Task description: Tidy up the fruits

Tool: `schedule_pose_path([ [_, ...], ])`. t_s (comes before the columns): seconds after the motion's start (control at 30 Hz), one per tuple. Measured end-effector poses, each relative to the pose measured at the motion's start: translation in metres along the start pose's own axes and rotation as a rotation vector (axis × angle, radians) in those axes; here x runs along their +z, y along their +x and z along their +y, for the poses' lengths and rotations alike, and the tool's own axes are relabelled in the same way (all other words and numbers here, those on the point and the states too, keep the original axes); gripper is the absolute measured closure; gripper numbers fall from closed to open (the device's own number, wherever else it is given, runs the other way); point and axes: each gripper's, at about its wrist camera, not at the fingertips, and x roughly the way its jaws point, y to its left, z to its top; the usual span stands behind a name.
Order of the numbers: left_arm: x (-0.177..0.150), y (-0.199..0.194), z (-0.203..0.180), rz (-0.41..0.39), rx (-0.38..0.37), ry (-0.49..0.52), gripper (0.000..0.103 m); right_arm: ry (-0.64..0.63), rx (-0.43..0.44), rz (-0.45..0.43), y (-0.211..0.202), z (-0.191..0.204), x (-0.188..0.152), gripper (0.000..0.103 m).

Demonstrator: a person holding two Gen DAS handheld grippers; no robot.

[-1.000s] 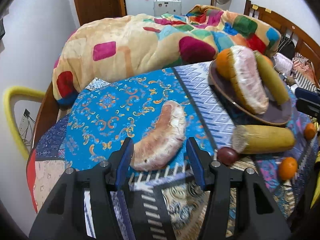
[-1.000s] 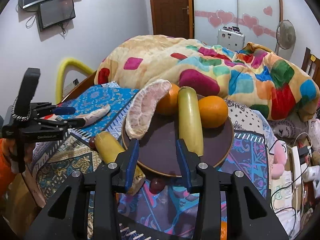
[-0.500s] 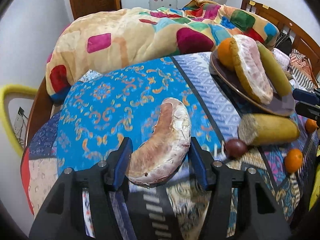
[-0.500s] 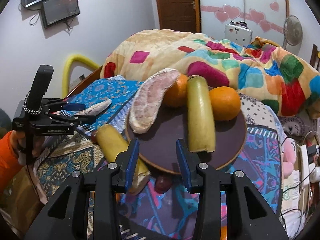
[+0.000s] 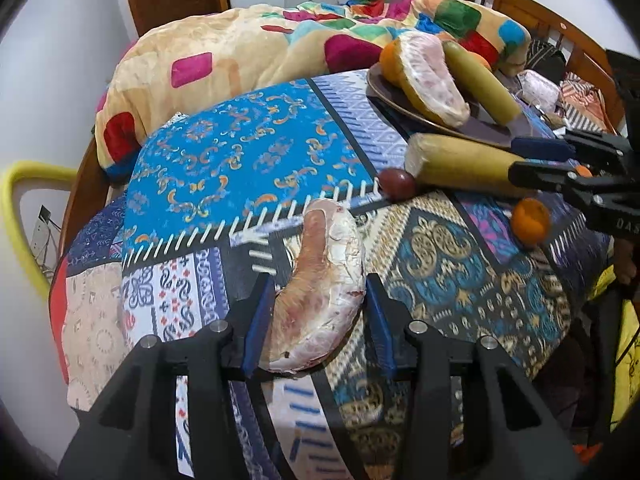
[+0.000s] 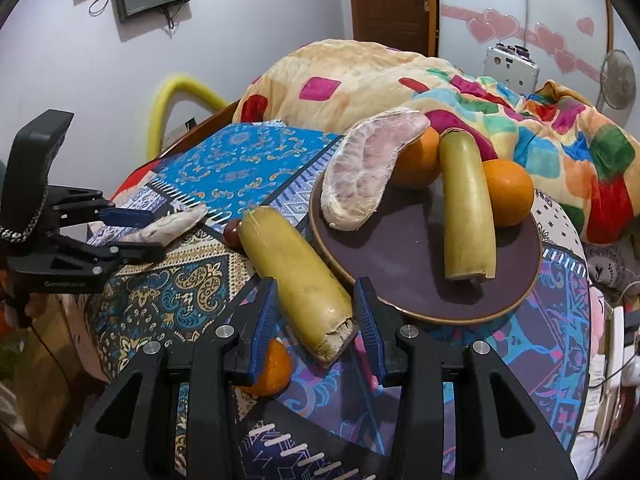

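My left gripper (image 5: pixel 316 320) is shut on a peeled pomelo wedge (image 5: pixel 320 292) and holds it just above the patterned cloth. It also shows in the right wrist view (image 6: pixel 132 236) with the wedge (image 6: pixel 168 224). My right gripper (image 6: pixel 314 324) is open around the near end of a loose yellow-green banana (image 6: pixel 296 276), which lies against the brown plate (image 6: pixel 400 280). The plate holds a second pomelo wedge (image 6: pixel 368 168), another banana (image 6: pixel 466 204) and two oranges (image 6: pixel 508 192).
A small dark red fruit (image 5: pixel 396 183) lies by the loose banana's far end. A small tangerine (image 6: pixel 272 368) sits under my right gripper's left finger. A bright quilt (image 5: pixel 248 48) is heaped behind the cloth-covered table (image 5: pixel 240 152). A yellow chair (image 5: pixel 24 200) stands at the left.
My left gripper closed on the pomelo wedge and pulled it back toward the table's near side. My right gripper moved left and down, from over the plate to around the loose banana.
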Motion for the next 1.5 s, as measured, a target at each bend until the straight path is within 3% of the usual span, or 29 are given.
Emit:
schedule_pose_path([
  [0.17, -0.007, -0.005, 0.005, -0.008, -0.013, 0.004, 0.048, -0.02, 0.014, 0.053, 0.001, 0.0, -0.005, 0.066],
  [0.5, -0.015, -0.004, 0.008, -0.017, -0.047, -0.017, 0.047, -0.026, 0.022, 0.086, 0.013, 0.001, 0.002, 0.066],
  [0.77, -0.022, -0.011, -0.007, -0.014, -0.093, -0.026, 0.048, 0.0, 0.007, 0.091, -0.009, -0.005, -0.008, 0.068],
  [0.83, -0.023, -0.011, -0.012, -0.021, -0.082, -0.024, 0.049, 0.008, -0.006, 0.083, -0.019, -0.005, -0.014, 0.068],
  [0.93, -0.024, -0.011, -0.018, -0.033, -0.061, -0.027, 0.064, 0.01, -0.034, 0.077, -0.031, -0.005, -0.023, 0.069],
  [1.2, -0.034, -0.02, -0.033, -0.045, -0.089, -0.02, 0.065, 0.031, -0.084, 0.09, -0.053, -0.013, -0.051, 0.069],
  [1.5, -0.042, -0.027, -0.044, -0.023, -0.103, 0.008, 0.064, 0.056, -0.081, 0.095, -0.072, -0.017, -0.075, 0.07],
])
